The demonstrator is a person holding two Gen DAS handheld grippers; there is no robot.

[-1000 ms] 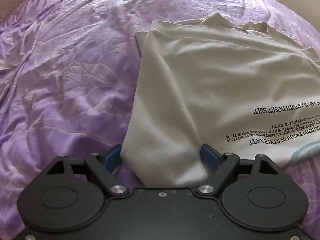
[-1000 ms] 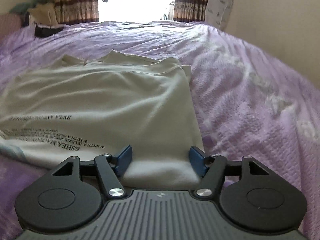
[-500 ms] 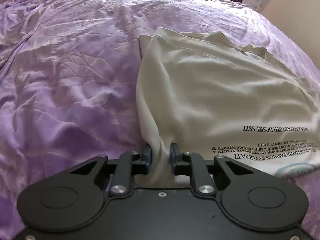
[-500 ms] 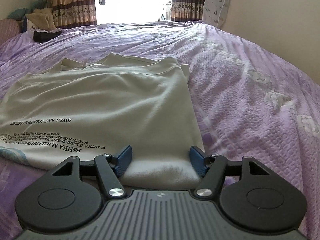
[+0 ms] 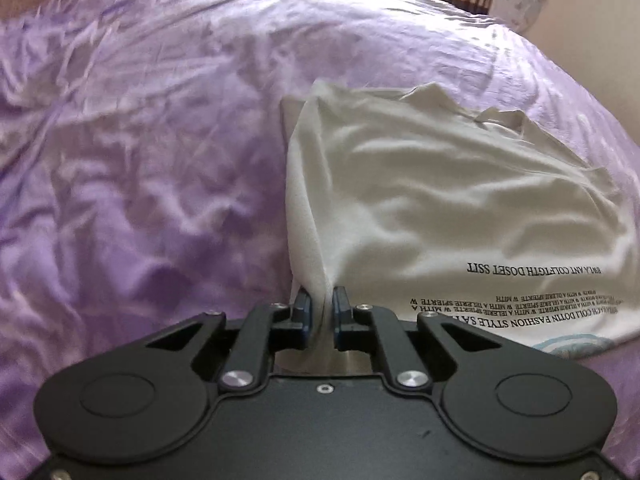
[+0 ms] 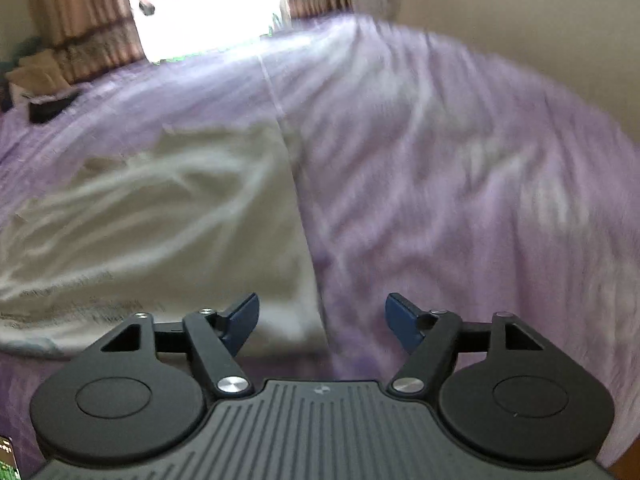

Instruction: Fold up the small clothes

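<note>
A cream T-shirt (image 5: 440, 200) with black printed lettering lies on a purple bedspread (image 5: 140, 140), its sides folded in. My left gripper (image 5: 320, 308) is shut on the shirt's near left corner, and the cloth bunches into a ridge between the blue pads. In the blurred right wrist view the same T-shirt (image 6: 160, 232) fills the left half. My right gripper (image 6: 322, 320) hovers over its near right corner, jaws closing but still wide; the cloth's edge lies between the pads without being pressed.
The purple bedspread (image 6: 460, 180) stretches far to the right of the shirt. A dark object (image 6: 52, 108) lies at the far left near curtains (image 6: 88, 32) and a bright window. A cream wall (image 6: 520, 20) rises at the right.
My left gripper closed on the shirt's left corner and pulled it into a ridge. My right gripper shifted rightwards and rolled, so the shirt's edge now sits between its narrowing jaws.
</note>
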